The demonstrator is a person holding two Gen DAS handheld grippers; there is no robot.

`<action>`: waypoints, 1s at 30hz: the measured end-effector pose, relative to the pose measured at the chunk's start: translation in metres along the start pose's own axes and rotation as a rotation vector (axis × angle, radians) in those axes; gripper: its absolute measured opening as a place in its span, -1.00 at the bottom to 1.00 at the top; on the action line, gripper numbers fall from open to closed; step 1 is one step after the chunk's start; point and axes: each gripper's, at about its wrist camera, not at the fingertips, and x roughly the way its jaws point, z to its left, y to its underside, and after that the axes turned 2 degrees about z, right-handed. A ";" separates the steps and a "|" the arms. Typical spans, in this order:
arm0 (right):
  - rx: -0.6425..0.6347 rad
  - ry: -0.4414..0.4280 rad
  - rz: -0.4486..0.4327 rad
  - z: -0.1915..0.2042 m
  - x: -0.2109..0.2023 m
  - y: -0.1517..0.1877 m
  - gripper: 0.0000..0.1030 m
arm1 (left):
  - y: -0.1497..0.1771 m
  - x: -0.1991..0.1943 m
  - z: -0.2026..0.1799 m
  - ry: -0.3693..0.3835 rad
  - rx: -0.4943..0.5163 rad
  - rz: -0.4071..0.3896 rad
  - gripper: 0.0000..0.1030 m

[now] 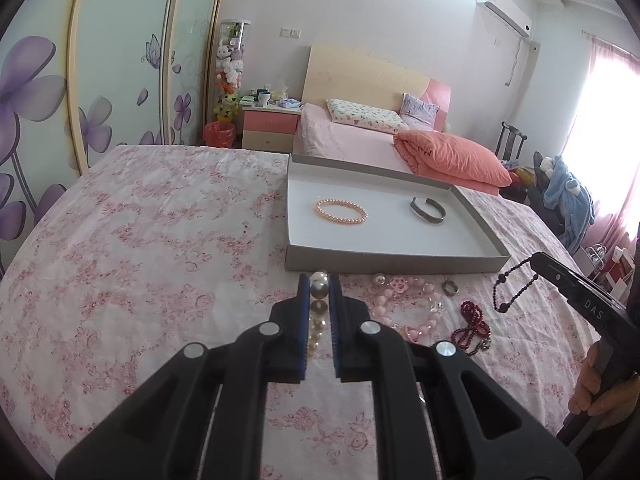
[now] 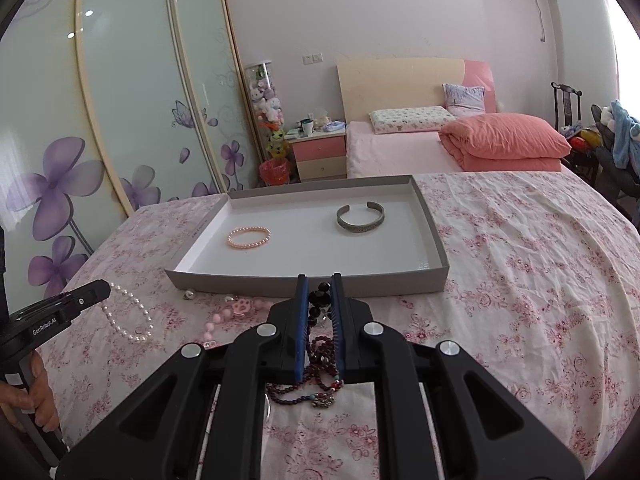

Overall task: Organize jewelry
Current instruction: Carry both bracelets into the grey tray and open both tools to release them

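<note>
Claws half-hide their catch: left claw pinches pearl strand, right claw dark beads.

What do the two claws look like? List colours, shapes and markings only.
Both are matte black plastic with angular linkage arms and round silver pivot caps. The left claw and the right claw have flat fingers lined with ribbed blue pads. White lettering marks the bodies: "GenRobot.AI" on the left, "DAS" on the right. Bare hands grip the handles.

Bright bedroom: floral wardrobe doors, pink bed, sunlit window.
</note>
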 end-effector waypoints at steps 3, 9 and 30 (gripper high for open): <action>-0.011 -0.008 -0.018 0.006 -0.005 -0.002 -0.77 | -0.001 -0.004 -0.003 0.011 0.000 -0.011 -0.80; -0.029 -0.014 -0.053 0.014 -0.012 -0.007 -0.77 | -0.006 -0.011 -0.011 0.025 0.009 -0.039 -0.80; -0.060 0.030 -0.168 0.011 -0.011 -0.046 -0.77 | -0.056 0.002 -0.050 0.033 0.094 -0.126 -0.80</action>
